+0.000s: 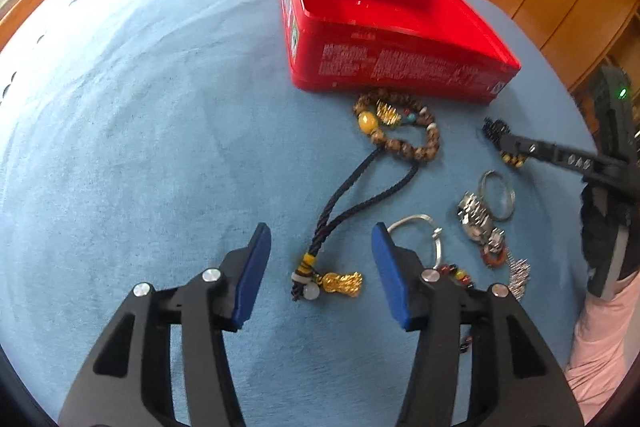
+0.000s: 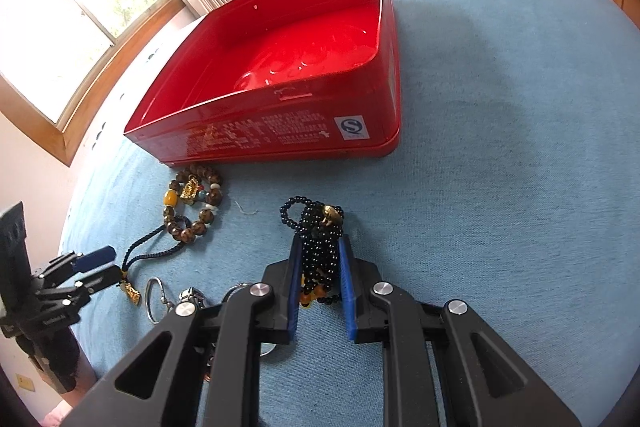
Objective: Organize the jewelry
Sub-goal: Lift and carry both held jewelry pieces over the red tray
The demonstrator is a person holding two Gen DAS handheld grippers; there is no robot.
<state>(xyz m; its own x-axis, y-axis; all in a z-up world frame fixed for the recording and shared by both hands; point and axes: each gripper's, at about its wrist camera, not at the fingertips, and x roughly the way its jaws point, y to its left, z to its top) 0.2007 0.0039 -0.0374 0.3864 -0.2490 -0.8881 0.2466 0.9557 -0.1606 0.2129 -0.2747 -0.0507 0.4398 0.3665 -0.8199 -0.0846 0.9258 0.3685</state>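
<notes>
The left hand-held gripper (image 1: 320, 247) hangs spread, its pads clear of the gold charm (image 1: 343, 283) on a dark cord (image 1: 340, 195) lying between them on the blue bed (image 1: 140, 107). The right hand-held gripper (image 2: 320, 263) pinches a bunch of black beads (image 2: 318, 239). Beyond lie a brown bracelet (image 1: 400, 127), then the open red tin (image 2: 280, 67).

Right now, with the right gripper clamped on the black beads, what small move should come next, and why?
Probably lift the right gripper and carry the black bead strand over the near wall of the open red metal tin. The gripper already pinches the strand, the tin looks empty, and the left gripper stands open over the gold-charm cord, holding nothing.
</notes>
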